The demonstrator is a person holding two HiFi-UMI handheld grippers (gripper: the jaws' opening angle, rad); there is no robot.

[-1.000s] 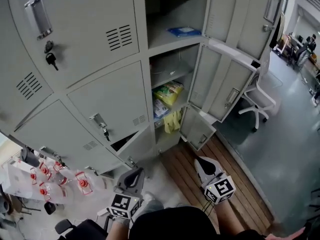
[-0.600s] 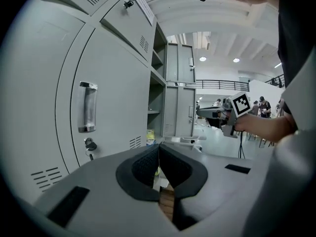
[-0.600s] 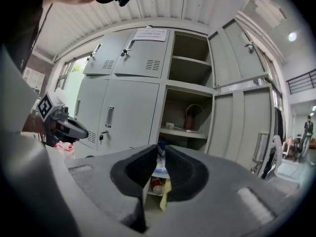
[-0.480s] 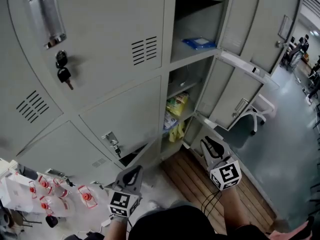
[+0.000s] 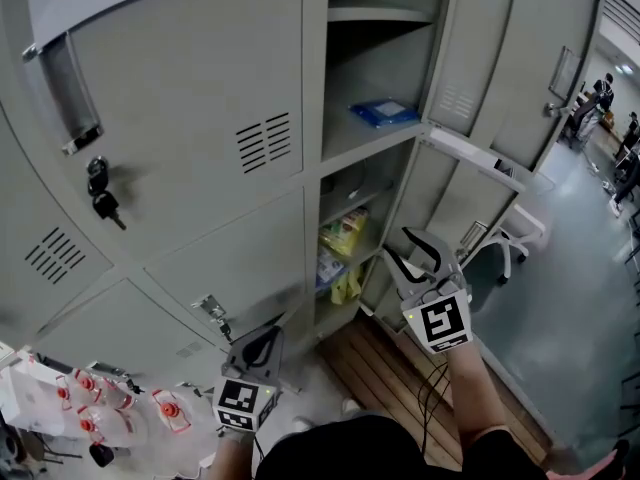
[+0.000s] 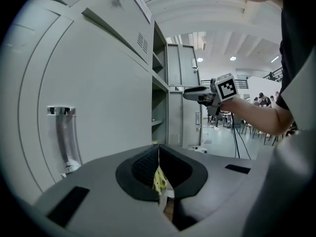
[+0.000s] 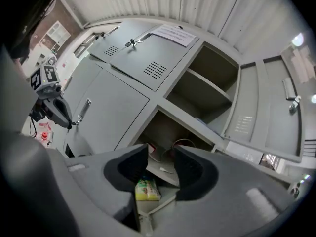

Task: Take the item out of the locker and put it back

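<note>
The grey lockers have one open column (image 5: 372,78). A flat blue packet (image 5: 383,112) lies on its upper shelf. In the compartment below it are yellow-green packets (image 5: 343,232), with a yellow item (image 5: 347,286) lower down. My right gripper (image 5: 414,254) is raised in front of that lower compartment, apart from the packets. Its jaws have just been opening and hold nothing. In the right gripper view (image 7: 160,164) a yellow-green packet (image 7: 147,189) shows far off through the gap. My left gripper (image 5: 258,352) hangs low by the closed doors, shut and empty (image 6: 159,154).
Open locker doors (image 5: 470,158) swing out on the right, with a white chair (image 5: 512,236) behind them. Wooden boards (image 5: 390,368) cover the floor below the lockers. Bottles with red caps (image 5: 100,408) stand at the lower left. Keys (image 5: 100,204) hang from a closed door.
Both grippers have risen. The right one climbed from near the floor boards up to the open compartment, rolled, and its jaws parted. The lockers appear closer and higher in view.
</note>
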